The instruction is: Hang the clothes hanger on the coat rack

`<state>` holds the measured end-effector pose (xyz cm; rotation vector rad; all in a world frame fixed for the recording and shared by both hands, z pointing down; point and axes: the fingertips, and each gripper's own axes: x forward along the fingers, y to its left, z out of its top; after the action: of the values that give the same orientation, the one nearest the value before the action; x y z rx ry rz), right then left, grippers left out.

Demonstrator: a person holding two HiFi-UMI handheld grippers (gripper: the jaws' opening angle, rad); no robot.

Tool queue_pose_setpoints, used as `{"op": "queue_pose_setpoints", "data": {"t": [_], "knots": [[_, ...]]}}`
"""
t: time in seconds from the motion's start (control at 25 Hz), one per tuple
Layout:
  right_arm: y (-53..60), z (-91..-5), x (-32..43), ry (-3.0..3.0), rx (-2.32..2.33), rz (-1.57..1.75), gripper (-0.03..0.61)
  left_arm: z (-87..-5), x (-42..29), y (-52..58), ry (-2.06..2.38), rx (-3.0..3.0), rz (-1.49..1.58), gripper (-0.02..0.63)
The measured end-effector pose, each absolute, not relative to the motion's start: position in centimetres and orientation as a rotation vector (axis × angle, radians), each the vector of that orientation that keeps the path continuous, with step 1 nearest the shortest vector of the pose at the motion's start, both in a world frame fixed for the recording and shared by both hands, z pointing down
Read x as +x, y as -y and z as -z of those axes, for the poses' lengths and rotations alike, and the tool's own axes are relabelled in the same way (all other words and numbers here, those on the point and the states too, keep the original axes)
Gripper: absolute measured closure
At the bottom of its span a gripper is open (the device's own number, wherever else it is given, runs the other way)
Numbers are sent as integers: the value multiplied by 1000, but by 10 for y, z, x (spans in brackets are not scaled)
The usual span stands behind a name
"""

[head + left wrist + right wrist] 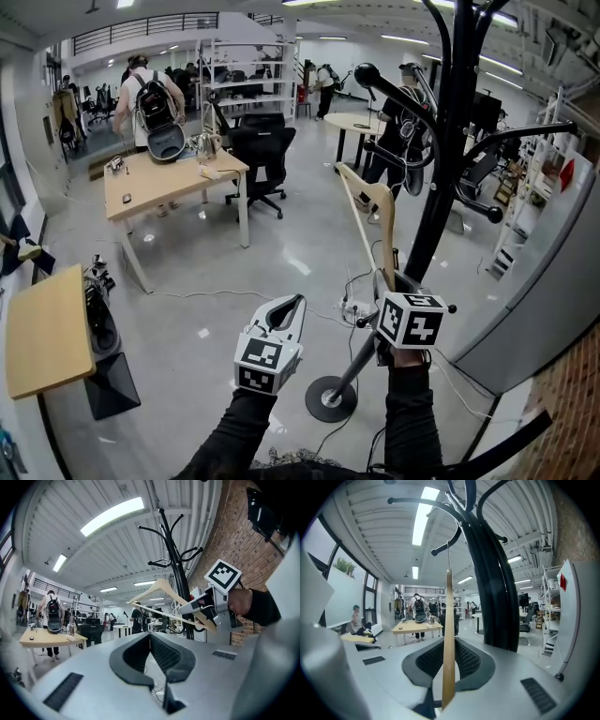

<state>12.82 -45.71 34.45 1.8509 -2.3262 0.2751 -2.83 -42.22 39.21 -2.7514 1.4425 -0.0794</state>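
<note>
A black coat rack (439, 187) with curved arms rises from a round base (330, 398) on the floor. My right gripper (386, 281) is shut on the lower end of a wooden clothes hanger (372, 208), held upright just left of the pole. In the right gripper view the hanger (448, 639) shows edge-on between the jaws, its wire hook (449, 555) reaching up near a rack arm (440, 550); whether they touch is unclear. My left gripper (292, 305) is shut on nothing, low and left of the rack. From it, the hanger (161, 590) and the rack (173, 550) are visible.
A wooden desk (173, 178) and a black office chair (262, 150) stand farther back, with several people beyond. A small table (47, 328) is at the left. White shelving (525, 197) and a grey panel (553, 281) stand right of the rack. Cables (352, 305) lie by the base.
</note>
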Motion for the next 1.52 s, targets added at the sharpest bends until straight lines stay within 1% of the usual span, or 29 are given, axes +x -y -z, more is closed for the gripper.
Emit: {"op": "queue_pose_setpoints", "data": {"t": [0.2, 0.44, 1.0, 1.32, 1.52], "knots": [[449, -338, 128, 2350, 1851, -217, 534, -395, -28, 416, -1449, -2753, 80, 603], [435, -320, 125, 2373, 1847, -110, 488, -395, -29, 408, -1457, -2753, 84, 603], [357, -270, 132, 2479, 1901, 36, 488, -390, -30, 360, -1465, -2742, 56, 603], [294, -288, 142, 2516, 1837, 61, 489, -396, -24, 309, -1476, -2748, 46, 603], [258, -318, 145, 2494, 1812, 57, 489, -398, -23, 278, -1456, -2759, 59, 603]]}}
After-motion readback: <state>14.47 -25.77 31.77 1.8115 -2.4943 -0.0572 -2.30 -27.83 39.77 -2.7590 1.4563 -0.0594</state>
